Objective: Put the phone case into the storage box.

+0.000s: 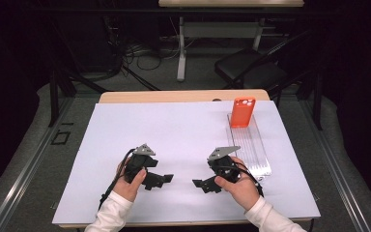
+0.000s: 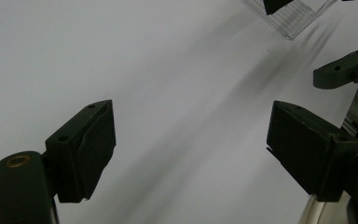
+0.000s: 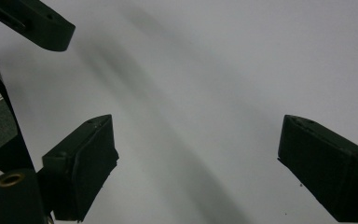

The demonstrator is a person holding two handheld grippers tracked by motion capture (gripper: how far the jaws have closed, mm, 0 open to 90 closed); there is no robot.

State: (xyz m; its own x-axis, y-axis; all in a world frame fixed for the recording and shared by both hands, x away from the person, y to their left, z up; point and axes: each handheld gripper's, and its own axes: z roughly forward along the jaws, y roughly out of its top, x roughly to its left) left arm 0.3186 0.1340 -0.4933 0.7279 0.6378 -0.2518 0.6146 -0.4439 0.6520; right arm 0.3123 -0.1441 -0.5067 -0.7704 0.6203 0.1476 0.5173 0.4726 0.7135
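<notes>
White sheet over wooden table, dark room, chair and cables behind. Left gripper and right gripper low near front edge, tips facing each other, jaws wide, empty. Orange phone case, smooth plastic, leans on clear ribbed rack, far right.

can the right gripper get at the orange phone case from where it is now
Probably yes. The right gripper is open and holds nothing, and the orange phone case stands on the clear rack at the far right, with bare white sheet around. It points toward the left gripper, so it must turn.
</notes>
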